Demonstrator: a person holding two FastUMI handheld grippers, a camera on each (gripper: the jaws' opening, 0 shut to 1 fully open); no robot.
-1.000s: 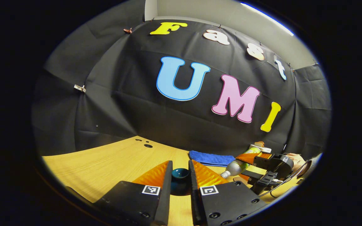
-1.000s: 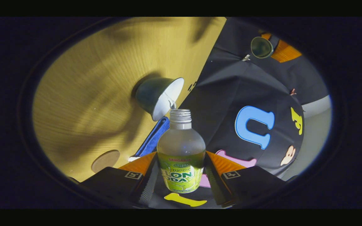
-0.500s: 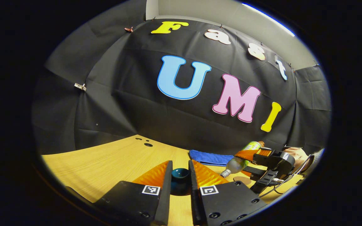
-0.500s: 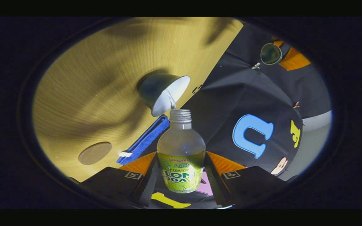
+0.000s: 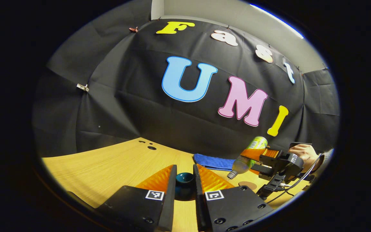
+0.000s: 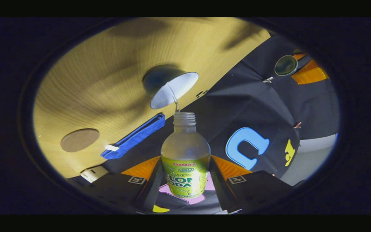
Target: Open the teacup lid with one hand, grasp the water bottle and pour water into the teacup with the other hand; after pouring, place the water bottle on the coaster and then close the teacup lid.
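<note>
meanwhile my right gripper (image 6: pixel 185 180) jaws clamped on water bottle (image 6: pixel 185 161), tipping further than moment ago, thin stream falling into teacup (image 6: pixel 171 85) on counter (image 6: pixel 92 80). my left gripper (image 5: pixel 185 183) jaws pinch lid (image 5: pixel 185 178) aside. pour still underway; coaster (image 6: pixel 79 140) waits.

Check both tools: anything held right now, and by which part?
Left tool: shut on the teacup lid, gripped at its knob. Right tool: shut on the water bottle, gripped across its labelled lower body, tilted neck toward the teacup.
</note>
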